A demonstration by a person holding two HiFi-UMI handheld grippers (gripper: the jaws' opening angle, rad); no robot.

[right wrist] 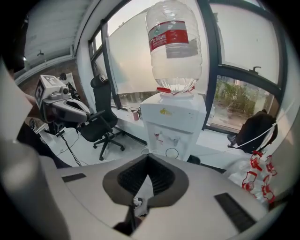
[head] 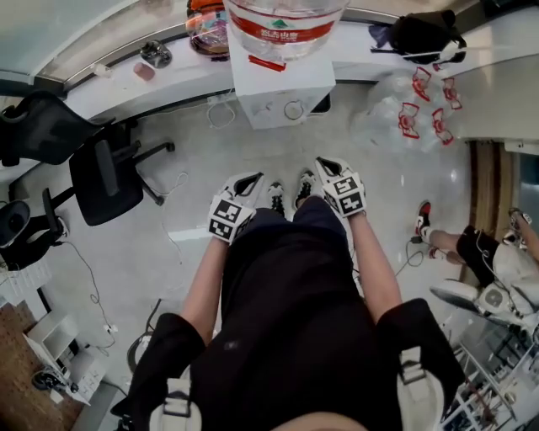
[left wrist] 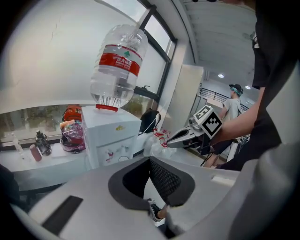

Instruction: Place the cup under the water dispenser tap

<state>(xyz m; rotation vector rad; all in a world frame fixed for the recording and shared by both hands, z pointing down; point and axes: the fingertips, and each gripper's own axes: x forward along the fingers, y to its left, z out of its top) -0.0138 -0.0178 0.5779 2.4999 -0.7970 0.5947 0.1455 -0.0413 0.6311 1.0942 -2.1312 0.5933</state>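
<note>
The cup (head: pixel 294 109) is showing in the head view as a thin round rim, standing at the front of the boxy white water dispenser (head: pixel 282 84), well apart from both tongs. A clear, ribbed plastic bottle (head: pixel 282 25) with a red label is sitting neck-down on top of the dispenser. The left gripper (head: pixel 251 178) and the right gripper (head: pixel 325 162) are hanging side by side over the pale glossy floor (head: pixel 194 168), each carrying a cube with black-and-white square markers. A black office chair (head: pixel 105 181) is standing at the left.

In the left gripper view, the grey moulded jaws are lying together, their dark cross-hatched pads (left wrist: pixel 164 180) meeting with nothing between them. The bottle is looking mostly empty, with only a little water pooling near its neck. The cup is peeking out just over the gripper's body, below the taps.

In the right gripper view, the jaws are likewise pressing together and carrying nothing. The cup is standing beneath the dispenser's two small taps (right wrist: pixel 166 139), a see-through round shape against the white front.
</note>
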